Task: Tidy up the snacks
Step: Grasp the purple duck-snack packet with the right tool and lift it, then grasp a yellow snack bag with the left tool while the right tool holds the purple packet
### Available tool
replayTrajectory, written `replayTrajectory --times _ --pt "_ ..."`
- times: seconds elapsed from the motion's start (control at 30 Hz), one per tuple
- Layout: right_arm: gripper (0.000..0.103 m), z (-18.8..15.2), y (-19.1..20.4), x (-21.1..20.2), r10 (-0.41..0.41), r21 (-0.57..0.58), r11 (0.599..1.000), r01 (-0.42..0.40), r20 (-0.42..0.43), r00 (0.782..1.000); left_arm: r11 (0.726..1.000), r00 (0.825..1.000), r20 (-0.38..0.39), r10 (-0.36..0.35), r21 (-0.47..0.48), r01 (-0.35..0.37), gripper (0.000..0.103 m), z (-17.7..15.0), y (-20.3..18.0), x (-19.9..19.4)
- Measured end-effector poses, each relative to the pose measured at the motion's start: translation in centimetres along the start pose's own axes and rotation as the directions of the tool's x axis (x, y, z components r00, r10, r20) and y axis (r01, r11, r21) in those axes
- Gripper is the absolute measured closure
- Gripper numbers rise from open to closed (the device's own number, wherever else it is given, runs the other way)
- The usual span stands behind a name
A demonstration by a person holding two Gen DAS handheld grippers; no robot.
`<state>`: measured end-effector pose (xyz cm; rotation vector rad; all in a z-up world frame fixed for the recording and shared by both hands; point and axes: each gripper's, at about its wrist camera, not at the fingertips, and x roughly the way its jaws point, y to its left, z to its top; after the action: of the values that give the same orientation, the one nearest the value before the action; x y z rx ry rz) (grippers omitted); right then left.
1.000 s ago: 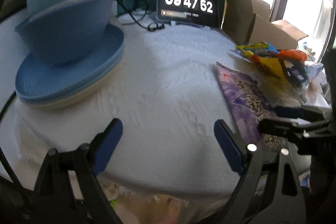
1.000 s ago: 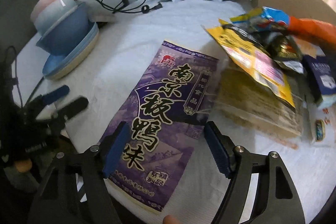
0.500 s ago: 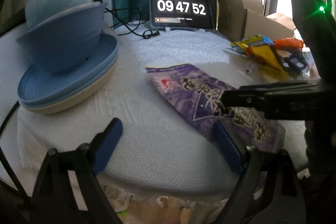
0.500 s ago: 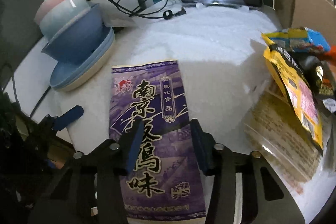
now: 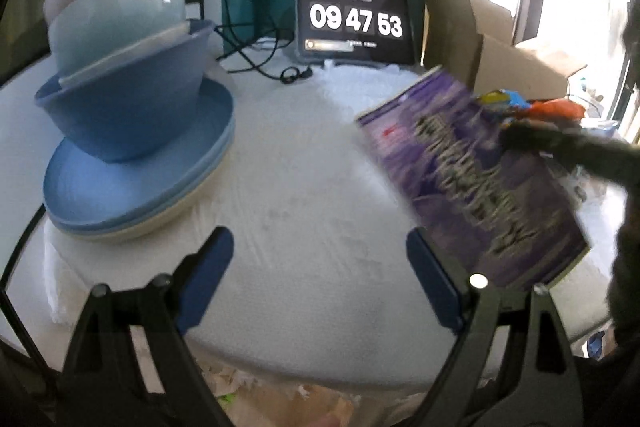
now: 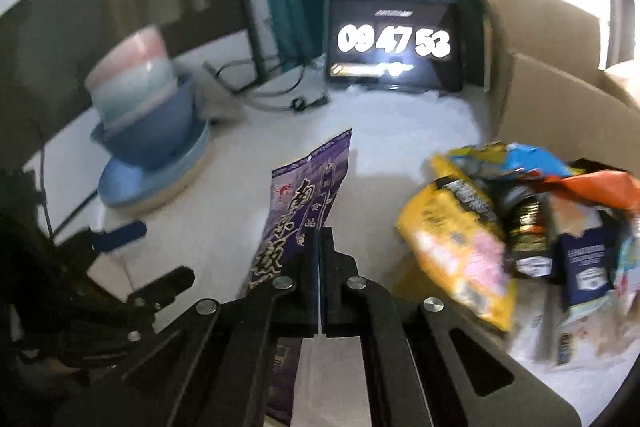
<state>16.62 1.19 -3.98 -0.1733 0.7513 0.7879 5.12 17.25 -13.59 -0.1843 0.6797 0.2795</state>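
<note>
A purple snack packet (image 6: pixel 304 195) with gold lettering hangs tilted above the white tablecloth (image 5: pixel 304 167). My right gripper (image 6: pixel 320 239) is shut on its lower half, and the jaws meet with the foil pinched between them. In the left wrist view the same packet (image 5: pixel 460 163) floats at the right, with the dark right gripper (image 5: pixel 560 147) reaching in over it. My left gripper (image 5: pixel 318 243) stands open low over the cloth's front edge with nothing between its blue pads (image 5: pixel 208 267). A heap of other snack bags (image 6: pixel 480 227) lies to the right.
Stacked bowls on blue plates (image 5: pixel 120 87) fill the left of the table. A tablet clock (image 5: pixel 354 23) with a cable stands at the back. An open cardboard box (image 6: pixel 560 107) sits at the back right behind the heap of bags.
The right gripper's jaws closed on the purple packet, which lay flat on the cloth, and lifted it so it now hangs tilted. The left gripper has hardly moved.
</note>
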Motion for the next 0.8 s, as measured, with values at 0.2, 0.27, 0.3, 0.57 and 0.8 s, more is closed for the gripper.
replayTrajectory --times 0.2,0.27,0.3,0.57,0.8 --pt "0.103 0.5 -2.5 -4.4 -0.04 0.025 0.999 0.039 0.083 0.996 0.997 0.998 0.0 -0.064 0.031 0.064 0.014 1.6 -3.0 -0.1" --pt "0.103 0.4 -3.9 -6.2 -0.067 0.046 0.997 0.062 0.108 0.992 0.993 0.993 -0.015 -0.114 0.022 0.114 0.014 2.2 -4.1 0.6" --pt "0.103 0.3 -4.4 -6.7 -0.072 0.056 0.996 0.066 0.111 0.991 0.99 0.991 -0.02 -0.135 0.03 0.135 0.014 2.4 -5.0 1.0" --pt "0.101 -2.2 -7.6 -6.3 -0.082 0.139 0.987 0.078 0.024 0.996 0.971 0.976 -0.083 -0.203 0.109 0.212 0.014 2.8 -11.1 4.7" --pt "0.044 -3.5 -9.1 -3.7 -0.013 0.201 0.979 0.03 -0.088 0.996 0.967 0.971 -0.114 -0.21 0.121 0.224 0.014 2.8 -12.2 6.3"
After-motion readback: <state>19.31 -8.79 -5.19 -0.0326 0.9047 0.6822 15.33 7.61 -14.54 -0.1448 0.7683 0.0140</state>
